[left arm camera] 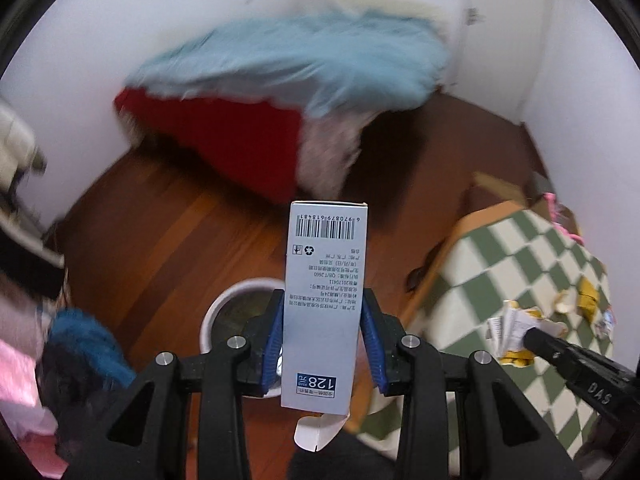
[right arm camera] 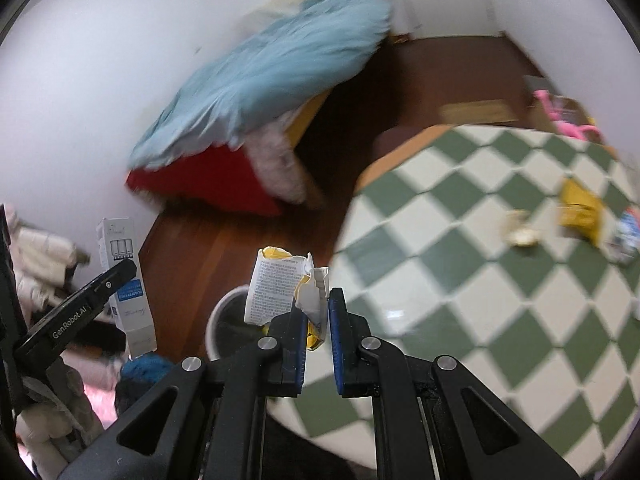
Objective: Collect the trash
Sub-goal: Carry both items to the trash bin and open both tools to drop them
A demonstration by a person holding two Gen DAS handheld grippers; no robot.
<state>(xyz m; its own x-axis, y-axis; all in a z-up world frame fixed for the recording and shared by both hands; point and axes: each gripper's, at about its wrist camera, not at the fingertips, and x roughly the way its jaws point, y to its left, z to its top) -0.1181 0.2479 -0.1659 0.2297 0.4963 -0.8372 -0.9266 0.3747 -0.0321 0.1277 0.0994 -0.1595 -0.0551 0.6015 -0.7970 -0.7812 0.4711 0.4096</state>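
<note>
Both hands loaded, w/ the drop into the bin looking like the step in hand. The left gripper [left arm camera: 322,344] is clamped on a tall white carton [left arm camera: 323,300], barcode end up, bottom flap hanging loose; the carton sits upright over the white bin [left arm camera: 224,304] on the wood floor [left arm camera: 160,232]. The right gripper [right arm camera: 318,322] pinches a crumpled wrapper [right arm camera: 286,286], white and yellow w/ small print, held above the floor just off the edge of the checked tablecloth [right arm camera: 460,300], the bin [right arm camera: 224,312] just to its left and below.

Next move, by the look of it: bring each piece square over the bin mouth and let go, carton first since it appears nearly in line already. The wrapper needs a short shift left.

More trash waits on the table: a yellow packet [right arm camera: 580,212], a small crumpled scrap [right arm camera: 520,232], and a blue-and-white piece [right arm camera: 628,236] at the far edge, too blurred to name.

Around the bin: a heap of clothes [left arm camera: 80,344] hard by its left side, bedding in light blue [left arm camera: 300,60] and red [left arm camera: 240,136] further back. The two tools hang near each other over one small opening, so crowding seems the main risk; the loose flap could also catch the rim.
</note>
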